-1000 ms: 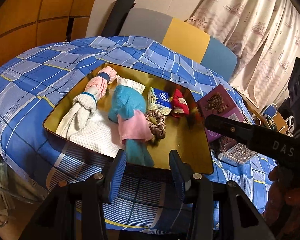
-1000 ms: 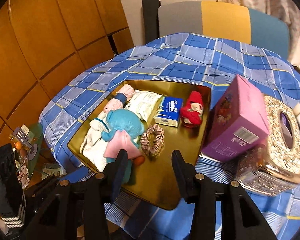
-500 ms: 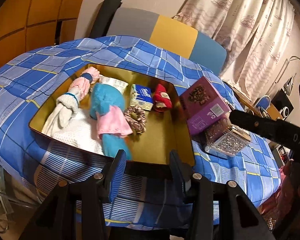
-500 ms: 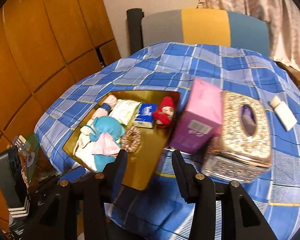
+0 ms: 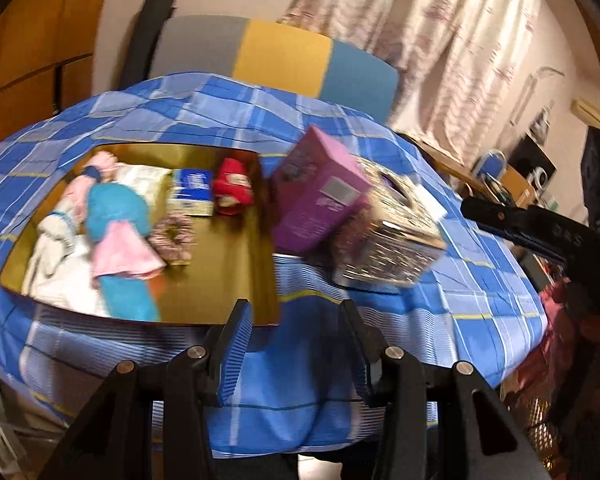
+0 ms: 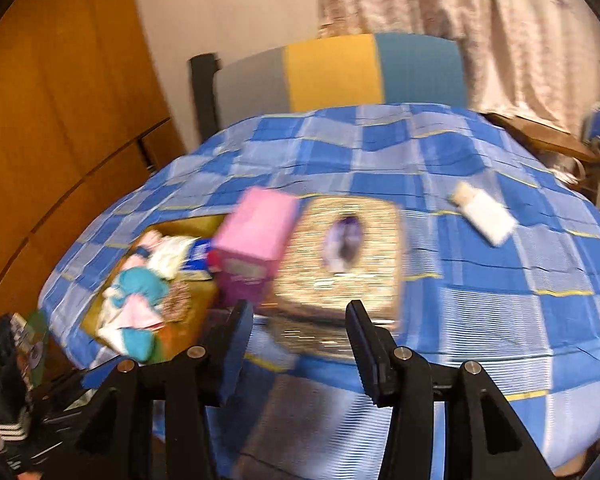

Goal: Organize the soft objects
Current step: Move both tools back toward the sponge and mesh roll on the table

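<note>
— Status of the hand-held grippers?

— The left hand-held gripper is part open with nothing between its jaws. The right hand-held gripper is also empty, and its jaws have just been opening.

— Soft objects?

— In the gold tray on the checked surface: blue plush toy, red doll, scrunchie. Purple box just right of the tray.

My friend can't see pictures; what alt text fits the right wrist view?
An open, empty right gripper hovers over a blue checked cloth, facing a glittery tissue box and pink box, with a gold tray of soft toys left.
</note>
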A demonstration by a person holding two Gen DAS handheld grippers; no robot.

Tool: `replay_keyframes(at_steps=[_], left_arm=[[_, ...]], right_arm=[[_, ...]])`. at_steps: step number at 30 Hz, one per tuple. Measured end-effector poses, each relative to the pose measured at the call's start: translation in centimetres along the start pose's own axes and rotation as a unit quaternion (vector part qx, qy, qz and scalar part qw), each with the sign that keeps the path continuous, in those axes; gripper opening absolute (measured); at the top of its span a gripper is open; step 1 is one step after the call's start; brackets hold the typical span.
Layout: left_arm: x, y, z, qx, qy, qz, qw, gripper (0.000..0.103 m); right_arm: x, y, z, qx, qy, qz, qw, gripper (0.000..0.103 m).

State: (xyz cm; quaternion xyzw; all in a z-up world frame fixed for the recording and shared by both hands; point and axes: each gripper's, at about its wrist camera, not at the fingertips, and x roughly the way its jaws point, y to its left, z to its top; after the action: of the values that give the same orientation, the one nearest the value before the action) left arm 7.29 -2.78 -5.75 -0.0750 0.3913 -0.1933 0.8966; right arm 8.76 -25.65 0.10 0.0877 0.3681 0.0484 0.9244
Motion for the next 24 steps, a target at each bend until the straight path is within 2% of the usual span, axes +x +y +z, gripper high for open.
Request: replay_keyframes(at_steps=[7,13,16,21,24], left_arm=[[2.5,-4.7,-0.4,0.044,0.038,-0.023,0.9981,0.045],[4.6,-8.2,-0.2,0.077,0.062,-0.042,0.9942,0.045],[5.7,-9.3,0.6,0.083,0.071,-0.047,0.9929,0.045],[7.2,-10.3,2.7,0.077,0.074,-0.045,0.9933,0.045],[7.6,-10.7,3.9,0.077,0.069,-0.043,0.9938,0.045]], right_arm=[[1.6,-10.3,-0.9,0.063,0.015,-0.075,0.995,0.053],[5.6,-18.9,-0.7,0.094,0.045,-0.106,0.989,0.053],[7.9,-23.1,1.6,0.117,0.043,-0.107,0.986,0.053],[12.2,-27.0,6.6,0.123,0.044,-0.100,0.986,0.053],[15.4,-29.8,8.9,0.154,0.051,-0.099,0.982,0.053]])
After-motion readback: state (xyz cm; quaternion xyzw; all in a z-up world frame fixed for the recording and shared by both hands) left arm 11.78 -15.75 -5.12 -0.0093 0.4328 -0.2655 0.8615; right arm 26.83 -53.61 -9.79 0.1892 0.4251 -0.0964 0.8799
